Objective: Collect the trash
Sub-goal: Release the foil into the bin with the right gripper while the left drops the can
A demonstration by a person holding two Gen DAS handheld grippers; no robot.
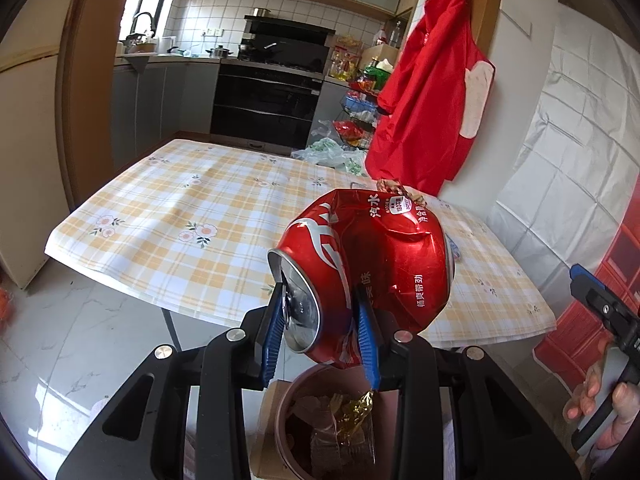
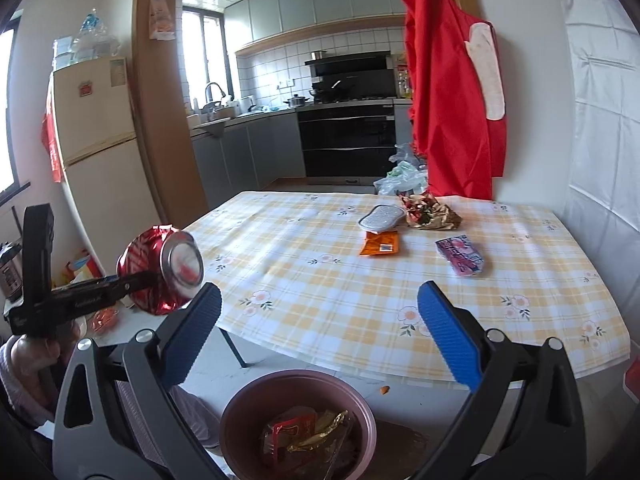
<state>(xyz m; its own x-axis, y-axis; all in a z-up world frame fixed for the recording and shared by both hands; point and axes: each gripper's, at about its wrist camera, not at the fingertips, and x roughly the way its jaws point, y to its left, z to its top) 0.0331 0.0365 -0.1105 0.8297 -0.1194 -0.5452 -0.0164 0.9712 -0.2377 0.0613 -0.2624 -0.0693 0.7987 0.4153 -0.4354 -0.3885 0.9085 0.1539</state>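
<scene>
We find the can (image 1: 362, 276), crushed, clamped in the left gripper (image 1: 322, 340) above the bin (image 2: 298, 420). The grip sits near its rim end; it could twist free and fall beside the bin. The right gripper (image 2: 320, 332), over the bin, stands wide open and empty.

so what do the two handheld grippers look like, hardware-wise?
Both match: the left gripper and right gripper have black angular linkage arms with silver round pivot bolts and blue ribbed finger pads. No cables show. A pale knitted-looking sleeve is visible by the left hand.
</scene>
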